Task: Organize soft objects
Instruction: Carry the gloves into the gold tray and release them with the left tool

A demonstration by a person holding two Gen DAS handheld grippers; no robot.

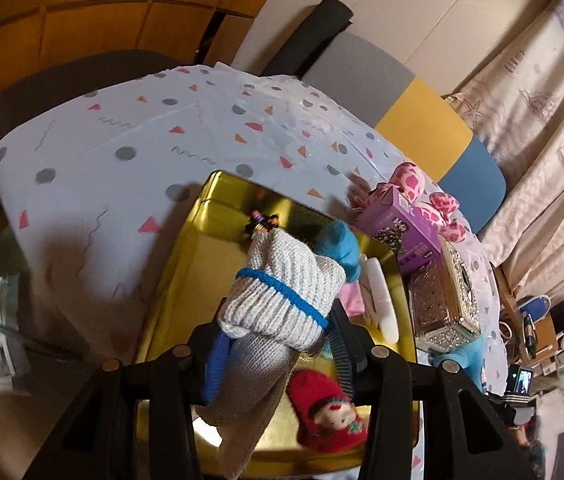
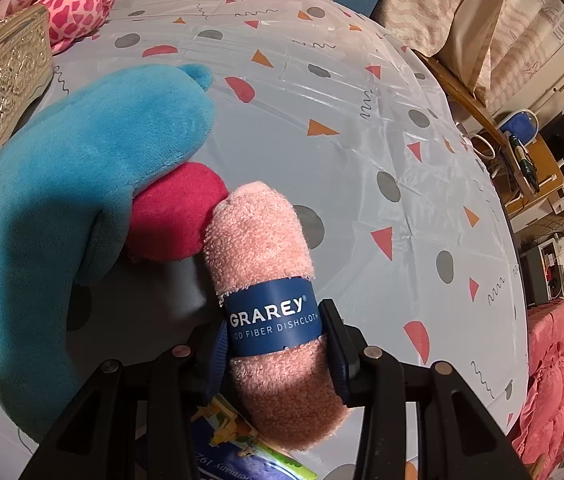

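My left gripper (image 1: pixel 278 344) is shut on a grey-white knitted roll with a blue band (image 1: pixel 282 292) and holds it over a gold tray (image 1: pixel 186 264). In the tray lie a red doll-face sock (image 1: pixel 327 416), a blue plush piece (image 1: pixel 339 246) and a pink cloth (image 1: pixel 351 300). My right gripper (image 2: pixel 278 348) is shut on a rolled pink dishcloth with a blue GRAREY label (image 2: pixel 270 280), just above the table. Its tip touches a blue plush toy (image 2: pixel 62 184) with a magenta part (image 2: pixel 174 212).
A patterned white tablecloth (image 2: pixel 361 160) covers the table. A purple box (image 1: pixel 401 228), an ornate silver box (image 1: pixel 441 300) and a pink spotted plush (image 1: pixel 409 178) stand right of the tray. A printed booklet (image 2: pixel 242 452) lies under my right gripper. A chair (image 1: pixel 421 120) stands behind.
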